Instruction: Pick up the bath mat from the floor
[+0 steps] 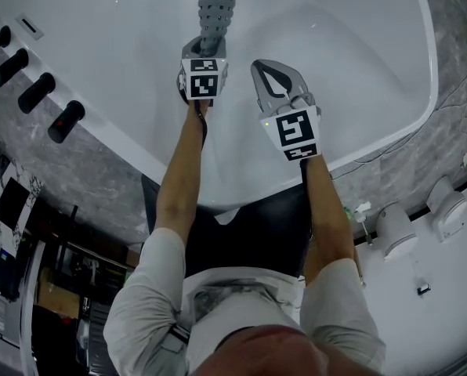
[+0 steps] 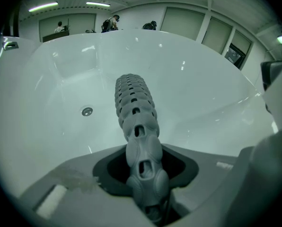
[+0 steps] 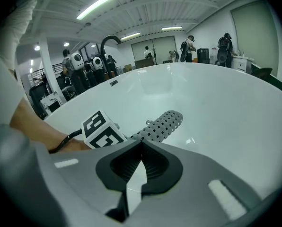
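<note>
Bath mat — rolled, grey — clamped upright in left hand-held gripper.

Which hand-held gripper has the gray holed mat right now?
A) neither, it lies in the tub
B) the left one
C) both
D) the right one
B: the left hand-held gripper is clamped on the end of the mat, which hangs over the tub; the right hand-held gripper is shut with nothing in it.
</note>
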`<state>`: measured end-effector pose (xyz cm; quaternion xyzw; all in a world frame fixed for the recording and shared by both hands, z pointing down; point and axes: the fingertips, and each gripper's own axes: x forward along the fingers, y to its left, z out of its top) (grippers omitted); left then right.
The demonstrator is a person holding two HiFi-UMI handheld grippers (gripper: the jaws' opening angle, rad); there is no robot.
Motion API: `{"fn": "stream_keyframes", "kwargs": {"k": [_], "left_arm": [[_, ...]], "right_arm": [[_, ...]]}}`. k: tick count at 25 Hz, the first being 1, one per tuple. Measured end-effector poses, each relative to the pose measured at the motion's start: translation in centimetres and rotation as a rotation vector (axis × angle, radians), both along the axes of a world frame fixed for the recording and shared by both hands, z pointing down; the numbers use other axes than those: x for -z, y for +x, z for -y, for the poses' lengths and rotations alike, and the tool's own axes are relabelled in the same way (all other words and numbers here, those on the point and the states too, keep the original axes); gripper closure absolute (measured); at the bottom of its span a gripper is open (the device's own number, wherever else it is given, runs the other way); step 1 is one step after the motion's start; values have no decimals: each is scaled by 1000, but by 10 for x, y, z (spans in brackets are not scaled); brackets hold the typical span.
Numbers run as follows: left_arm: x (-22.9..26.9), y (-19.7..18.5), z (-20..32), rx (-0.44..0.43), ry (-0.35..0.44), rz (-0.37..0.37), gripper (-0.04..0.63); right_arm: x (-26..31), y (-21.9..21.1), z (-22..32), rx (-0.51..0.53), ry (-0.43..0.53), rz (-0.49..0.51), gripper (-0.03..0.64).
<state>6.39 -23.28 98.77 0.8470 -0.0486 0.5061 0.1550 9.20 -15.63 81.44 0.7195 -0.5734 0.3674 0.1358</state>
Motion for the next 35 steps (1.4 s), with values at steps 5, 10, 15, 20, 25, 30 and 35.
{"fn": "stream_keyframes", "kwargs": {"k": [5,10,15,20,25,30,35], "left_arm": [[38,-4,-2,-4,11,-32,445],[81,-10,-4,-27,28,-60,446],[134,-10,-5,-40,38,-108,445],[190,-7,-4,-47,50,-159,446],[246,-6,1,-62,67,-212,446],[297,-9,9,-67,83,-260,446],[344,-6,18,-71,92,-317,446]], "right_arm": [[27,-3,-5,-2,8,-11,615],[61,-6,-10,-10,24,-19,615],[99,-10,-11,-18,40,-36,615],[139,-14,-12,-39,69,-46,615],[180,-17,-10,-58,99,-66,615],[221,-22,-4,-50,126,-99,615],[260,-18,0,-57,145,-142,615]]}}
